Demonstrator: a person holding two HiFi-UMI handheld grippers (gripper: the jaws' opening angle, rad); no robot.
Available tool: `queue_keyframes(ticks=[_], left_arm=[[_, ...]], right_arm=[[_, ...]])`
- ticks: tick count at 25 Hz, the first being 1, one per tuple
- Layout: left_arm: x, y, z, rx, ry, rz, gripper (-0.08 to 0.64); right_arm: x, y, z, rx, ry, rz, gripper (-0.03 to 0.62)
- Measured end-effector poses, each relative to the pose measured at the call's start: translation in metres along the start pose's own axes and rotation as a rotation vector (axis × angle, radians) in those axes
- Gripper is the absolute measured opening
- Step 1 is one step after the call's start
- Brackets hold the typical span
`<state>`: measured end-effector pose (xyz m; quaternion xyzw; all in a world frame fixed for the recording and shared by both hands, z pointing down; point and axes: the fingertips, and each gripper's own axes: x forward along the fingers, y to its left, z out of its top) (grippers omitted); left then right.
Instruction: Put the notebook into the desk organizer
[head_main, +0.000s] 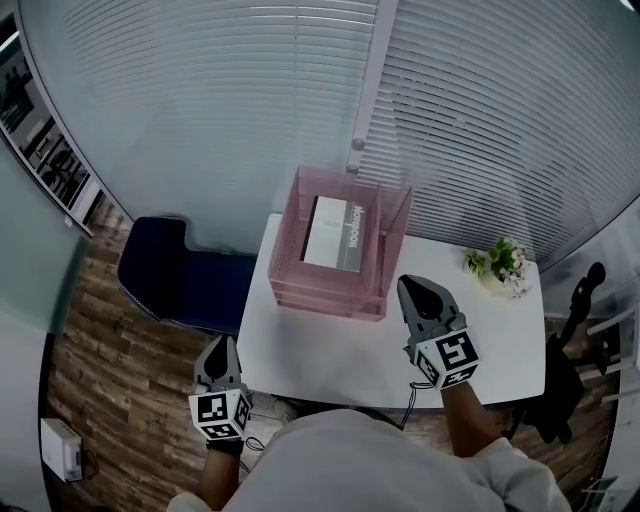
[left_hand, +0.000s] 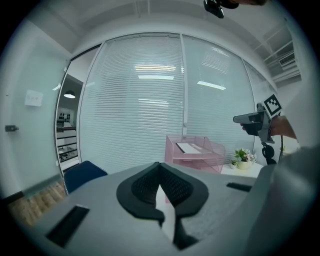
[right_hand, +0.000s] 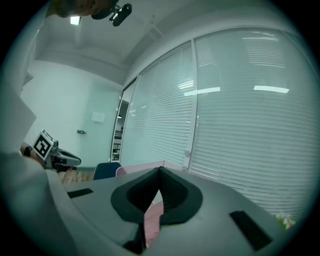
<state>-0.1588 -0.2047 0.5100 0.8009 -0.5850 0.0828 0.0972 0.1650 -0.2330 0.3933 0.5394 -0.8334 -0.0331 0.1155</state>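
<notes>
A pink wire desk organizer (head_main: 327, 300) stands at the back of the white desk (head_main: 330, 355). The white and grey notebook (head_main: 335, 233) lies flat in its top tray. My right gripper (head_main: 409, 283) hovers over the desk just right of the organizer's front corner, shut, with nothing between its pads. My left gripper (head_main: 222, 341) is held off the desk's left front edge, above the floor, also shut and empty. The left gripper view shows the organizer (left_hand: 200, 159) with the notebook (left_hand: 188, 148) ahead, beyond the shut left gripper (left_hand: 160, 165). In the right gripper view the right gripper (right_hand: 160, 170) points up at the blinds.
A dark blue chair (head_main: 175, 270) sits left of the desk. A small potted plant (head_main: 500, 262) stands at the desk's back right corner. A black office chair (head_main: 575, 330) is to the right. White blinds (head_main: 300, 90) run behind the desk. A white box (head_main: 62, 448) lies on the wooden floor.
</notes>
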Motion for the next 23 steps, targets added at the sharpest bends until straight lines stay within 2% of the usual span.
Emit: queue_keyframes(ticks=[8,23], left_arm=[[0.0,-0.016,0.004,0.02,0.002,-0.01,0.008],[-0.004,-0.032,0.004,0.027,0.001,-0.006,0.008]], right_arm=[[-0.02,0.002,-0.014,0.077,-0.033,-0.006,0.013],[-0.028,-0.008,-0.019,0.103,-0.048,-0.004,0.014]])
